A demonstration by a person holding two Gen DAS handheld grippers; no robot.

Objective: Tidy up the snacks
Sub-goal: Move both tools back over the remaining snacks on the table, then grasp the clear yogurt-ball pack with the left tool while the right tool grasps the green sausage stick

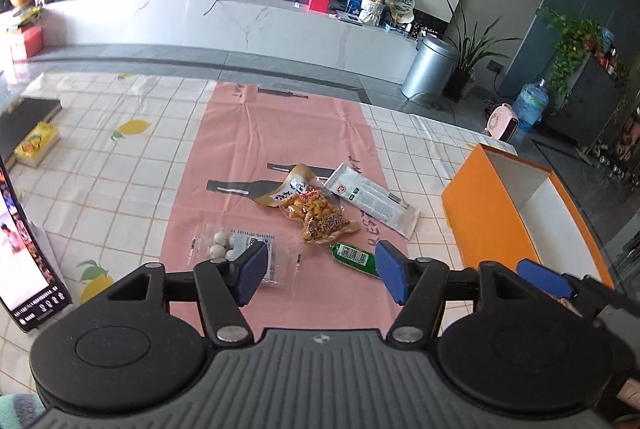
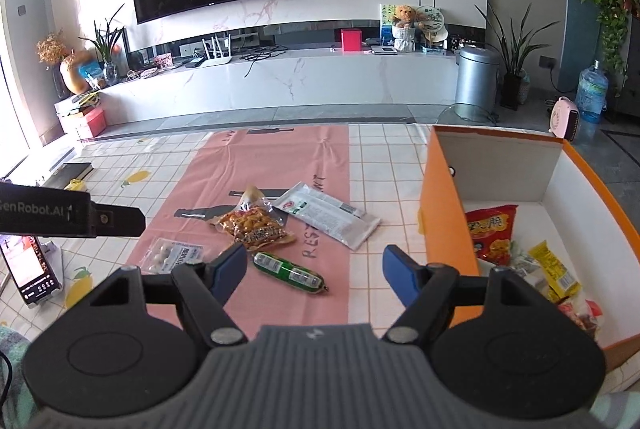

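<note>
Snacks lie scattered on a pink mat spread over the checked cloth of the desk. Nearest the left claw is a clear packet of small white balls, partly hidden behind that claw's left pad. Just right of it lies a green sausage, its near end behind the right pad. Farther off sit an orange snack bag, overlapping a tan pouch, and to their right a long white packet.

An orange box with a white inside stands at the right edge of the desk. It holds a red packet, a yellow packet and a few more wrappers at its near end.

Both claws hang above the desk with jaws spread and nothing between the pads. The right claw is over the near right part of the mat, with the green sausage showing between its fingers but well below them. A phone leans upright at the far left
</note>
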